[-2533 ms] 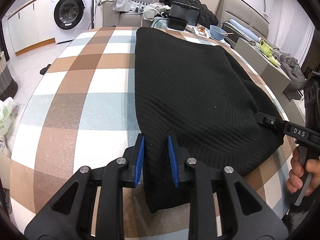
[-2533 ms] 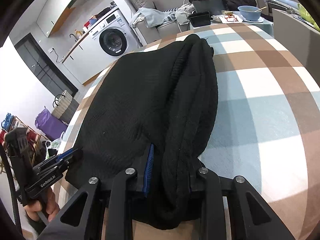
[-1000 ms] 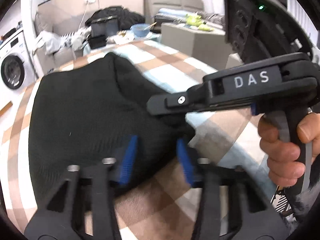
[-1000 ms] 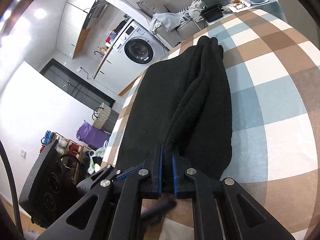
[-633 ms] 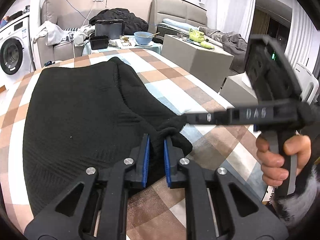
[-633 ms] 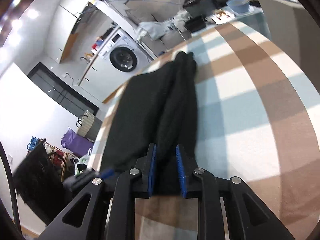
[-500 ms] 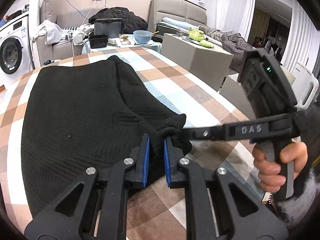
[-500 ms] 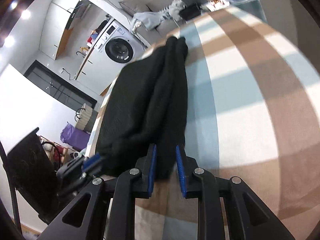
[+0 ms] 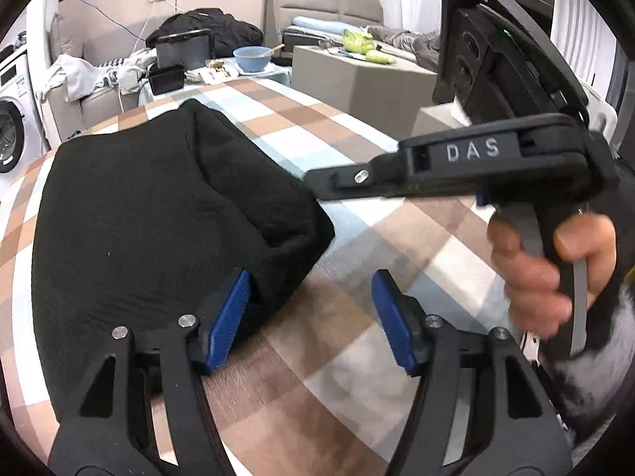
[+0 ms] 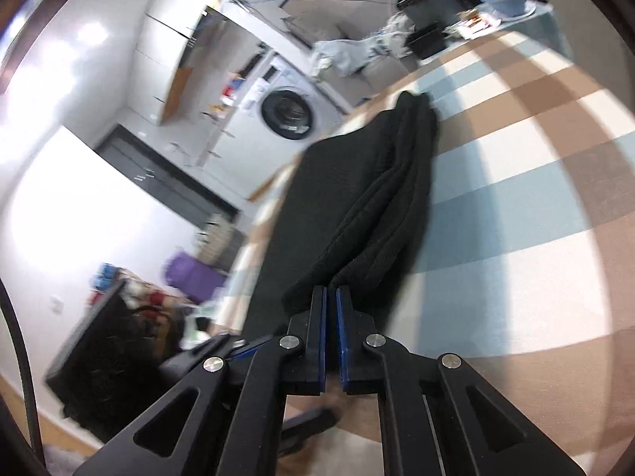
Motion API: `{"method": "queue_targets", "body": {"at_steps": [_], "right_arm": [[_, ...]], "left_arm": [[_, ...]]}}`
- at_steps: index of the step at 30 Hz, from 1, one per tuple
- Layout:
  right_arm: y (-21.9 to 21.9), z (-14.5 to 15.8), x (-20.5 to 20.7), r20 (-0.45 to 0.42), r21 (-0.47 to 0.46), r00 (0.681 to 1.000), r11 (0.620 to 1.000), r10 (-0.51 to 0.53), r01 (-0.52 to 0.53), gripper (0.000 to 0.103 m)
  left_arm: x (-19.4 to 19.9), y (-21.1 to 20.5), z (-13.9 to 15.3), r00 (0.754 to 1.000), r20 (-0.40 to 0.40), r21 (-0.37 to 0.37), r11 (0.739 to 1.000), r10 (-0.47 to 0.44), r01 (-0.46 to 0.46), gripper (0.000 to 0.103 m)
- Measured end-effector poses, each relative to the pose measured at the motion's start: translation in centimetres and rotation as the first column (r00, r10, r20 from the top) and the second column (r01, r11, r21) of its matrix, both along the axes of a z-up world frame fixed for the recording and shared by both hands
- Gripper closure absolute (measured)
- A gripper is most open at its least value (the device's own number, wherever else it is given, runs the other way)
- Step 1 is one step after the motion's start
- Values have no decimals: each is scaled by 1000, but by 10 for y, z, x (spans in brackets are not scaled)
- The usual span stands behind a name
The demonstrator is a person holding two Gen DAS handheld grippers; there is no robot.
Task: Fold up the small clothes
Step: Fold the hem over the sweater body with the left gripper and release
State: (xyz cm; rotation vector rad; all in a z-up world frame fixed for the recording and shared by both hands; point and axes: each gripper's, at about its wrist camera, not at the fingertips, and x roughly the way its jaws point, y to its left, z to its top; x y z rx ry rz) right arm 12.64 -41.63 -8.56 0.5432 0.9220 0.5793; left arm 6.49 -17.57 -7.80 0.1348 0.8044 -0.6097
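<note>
A lived-in home: a washing machine beside kitchen cabinets, a beige sofa strewn with clothes, a checked tablecloth.

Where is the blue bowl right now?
In the left wrist view the blue bowl sits top centre, beyond the checked table, beside the dark tablet; in the right wrist view it is top right.

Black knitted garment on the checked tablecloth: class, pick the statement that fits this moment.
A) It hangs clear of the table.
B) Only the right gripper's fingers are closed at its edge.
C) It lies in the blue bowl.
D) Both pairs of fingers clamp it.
B: the right gripper has its fingers closed at the hem of the black knitted garment, while the left gripper stands open, having just released, with only one pad beside the cloth.
</note>
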Motion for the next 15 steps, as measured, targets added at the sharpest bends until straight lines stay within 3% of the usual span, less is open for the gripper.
{"method": "queue_targets", "body": {"at_steps": [2, 5, 11, 13, 14, 15], "right_arm": [[-9, 5, -7, 14, -64, 999, 997, -32, 32, 91], [-18, 12, -13, 32, -67, 999, 997, -38, 40, 69], [19, 0, 7, 4, -120, 1000, 992, 27, -26, 69], [29, -8, 14, -13, -139, 999, 990, 32, -33, 75], [33, -11, 15, -20, -174, 999, 984, 29, -32, 85], [34, -10, 10, -5, -190, 1000, 981, 29, -30, 89]], "left_arm": [[-4, 8, 2, 1000, 4, -12, 1000, 23, -23, 42], [-8, 29, 7, 996, 3, -40, 995, 88, -88, 41], [-12, 81, 12, 974, 8, -59, 973, 226, -225, 39], [-13, 100, 12, 962, 7, -72, 960, 273, -272, 39], [-13, 110, 13, 955, 7, -78, 952, 297, -295, 39], [-14, 120, 13, 947, 7, -84, 944, 321, -319, 39]]}}
